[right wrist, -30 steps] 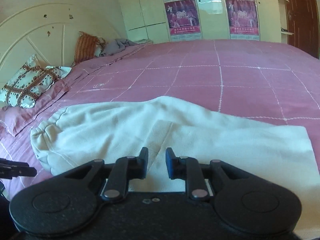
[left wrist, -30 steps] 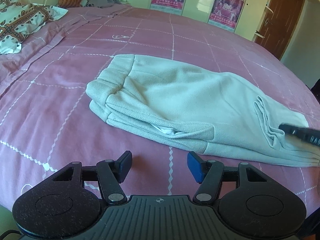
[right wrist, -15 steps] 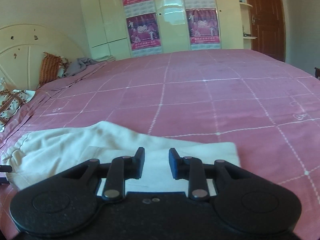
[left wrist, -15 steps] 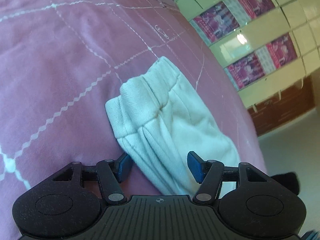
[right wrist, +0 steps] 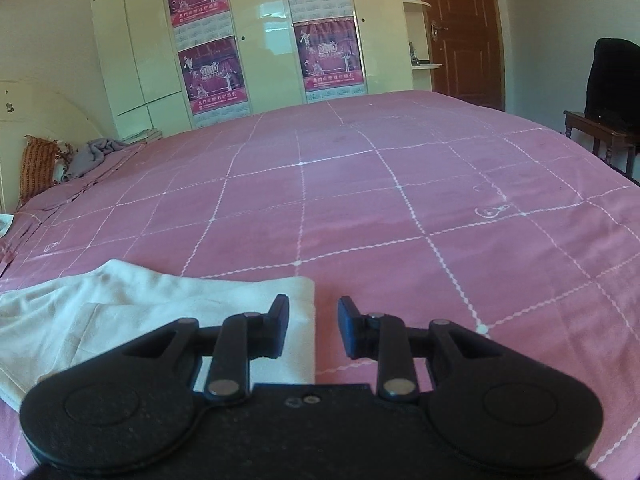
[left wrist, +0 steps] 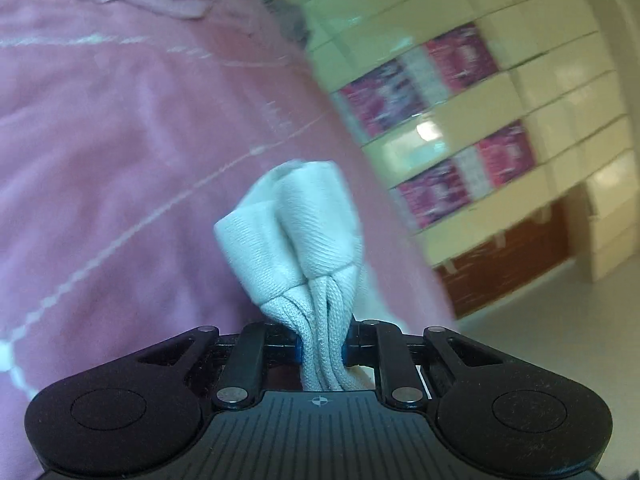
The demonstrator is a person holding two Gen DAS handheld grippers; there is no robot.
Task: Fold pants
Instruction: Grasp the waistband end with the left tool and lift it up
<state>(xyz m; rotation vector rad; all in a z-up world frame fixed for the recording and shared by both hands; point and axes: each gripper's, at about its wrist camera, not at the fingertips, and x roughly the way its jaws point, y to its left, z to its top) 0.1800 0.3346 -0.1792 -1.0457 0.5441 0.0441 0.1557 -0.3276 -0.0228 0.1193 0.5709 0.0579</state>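
Pale grey-white pants lie on a pink bed. My left gripper is shut on the bunched ribbed waistband end of the pants, and the cloth bulges out in front of the jaws. In the right wrist view the leg end of the pants lies flat at lower left. My right gripper is open and empty, low over the corner of the leg hem; its left finger is over the cloth, its right finger over bare bedspread.
The pink checked bedspread stretches far ahead. A cream wardrobe with posters stands behind it, with a brown door to its right. A dark chair stands at the right. An orange pillow and grey cloth lie far left.
My left gripper went from open in front of the waistband to shut on it, and its view has tilted. My right gripper slid right along the pants to the hem corner and stayed open.
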